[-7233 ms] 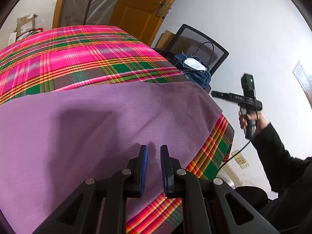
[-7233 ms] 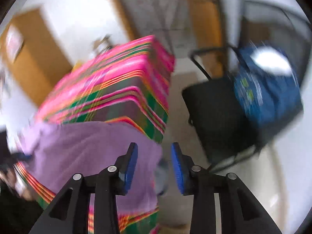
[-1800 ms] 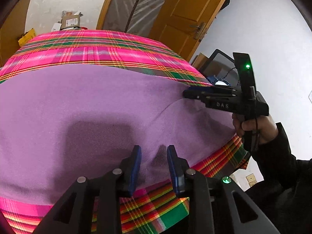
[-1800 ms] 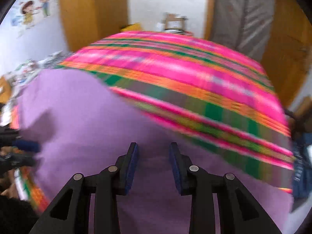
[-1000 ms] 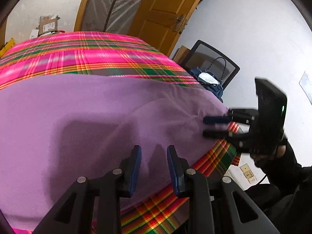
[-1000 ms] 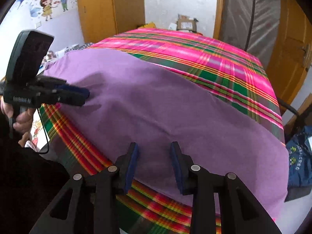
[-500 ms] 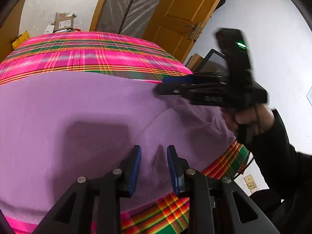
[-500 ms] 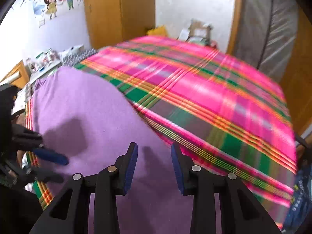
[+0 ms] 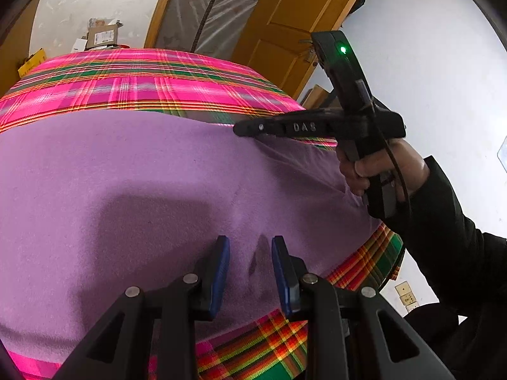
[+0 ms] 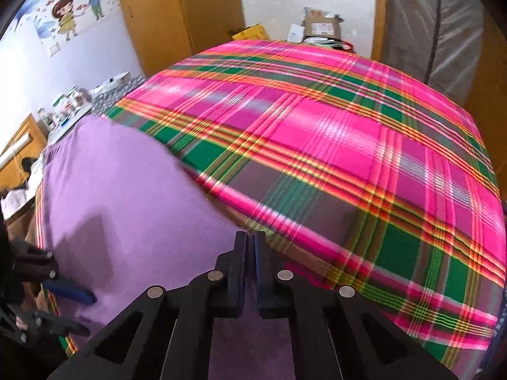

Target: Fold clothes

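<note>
The right gripper pinched the purple cloth's far edge at two o'clock; the left gripper hovered, parted narrowly, over its near edge.

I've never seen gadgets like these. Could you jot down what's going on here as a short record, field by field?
Surface: bed with a pink and green plaid cover
Garment: purple cloth spread flat at the near end
Right gripper: jaws closed at the cloth's far edge, seemingly pinching it
Left gripper: jaws open, over the cloth near its front edge
Holder: a hand in a dark sleeve grips the right tool
Fold: not yet made
</note>
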### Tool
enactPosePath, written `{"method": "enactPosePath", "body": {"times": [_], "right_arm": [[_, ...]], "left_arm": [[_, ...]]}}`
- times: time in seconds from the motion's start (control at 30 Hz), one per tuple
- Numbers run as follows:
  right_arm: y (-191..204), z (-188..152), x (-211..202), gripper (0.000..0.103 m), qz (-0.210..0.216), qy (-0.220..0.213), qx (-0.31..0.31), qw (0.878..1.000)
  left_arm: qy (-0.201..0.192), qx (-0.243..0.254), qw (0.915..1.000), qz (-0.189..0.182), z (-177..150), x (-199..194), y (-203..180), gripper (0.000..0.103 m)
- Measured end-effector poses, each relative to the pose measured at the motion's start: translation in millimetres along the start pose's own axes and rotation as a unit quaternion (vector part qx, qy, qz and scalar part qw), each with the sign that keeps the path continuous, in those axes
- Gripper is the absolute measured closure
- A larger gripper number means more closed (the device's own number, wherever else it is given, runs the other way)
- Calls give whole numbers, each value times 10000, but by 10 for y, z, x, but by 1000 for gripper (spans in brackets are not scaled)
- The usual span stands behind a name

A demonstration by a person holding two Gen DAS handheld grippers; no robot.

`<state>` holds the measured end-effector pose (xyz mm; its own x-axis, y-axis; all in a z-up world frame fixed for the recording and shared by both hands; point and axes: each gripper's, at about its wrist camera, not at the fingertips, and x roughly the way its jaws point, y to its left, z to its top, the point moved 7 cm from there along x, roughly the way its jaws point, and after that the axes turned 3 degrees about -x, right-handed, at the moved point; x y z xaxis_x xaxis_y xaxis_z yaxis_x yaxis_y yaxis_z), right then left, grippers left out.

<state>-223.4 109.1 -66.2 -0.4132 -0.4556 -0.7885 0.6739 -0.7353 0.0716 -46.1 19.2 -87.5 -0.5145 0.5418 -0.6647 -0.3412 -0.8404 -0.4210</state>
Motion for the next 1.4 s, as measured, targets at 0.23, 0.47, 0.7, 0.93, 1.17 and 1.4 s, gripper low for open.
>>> {"method": "enactPosePath", "body": {"times": [0.23, 0.47, 0.7, 0.93, 1.17, 1.4], "right_arm": [[-60, -152, -716, 96, 121, -850, 177, 9962], [304, -704, -726, 92, 79, -692, -5, 9976], [392, -798, -776, 68, 174, -891, 236, 9956], [492, -766, -730, 64, 278, -934, 302, 9948], [609, -700, -634, 64, 351, -854, 245, 9954], [726, -634, -538, 64, 423, -774, 187, 9959]], "left_arm": [[-98, -17, 9999, -33, 37, -38, -20, 76], [35, 77, 10000, 39, 45, 93, -71, 75], [-435, -49, 9975, 547, 117, -242, 156, 75], [-662, -759, 9834, 1512, 8, -629, 890, 75], [-798, -889, 9779, 1717, -251, -969, 1102, 79], [-1326, -1240, 9527, 2439, 83, -1466, 1680, 79]]}}
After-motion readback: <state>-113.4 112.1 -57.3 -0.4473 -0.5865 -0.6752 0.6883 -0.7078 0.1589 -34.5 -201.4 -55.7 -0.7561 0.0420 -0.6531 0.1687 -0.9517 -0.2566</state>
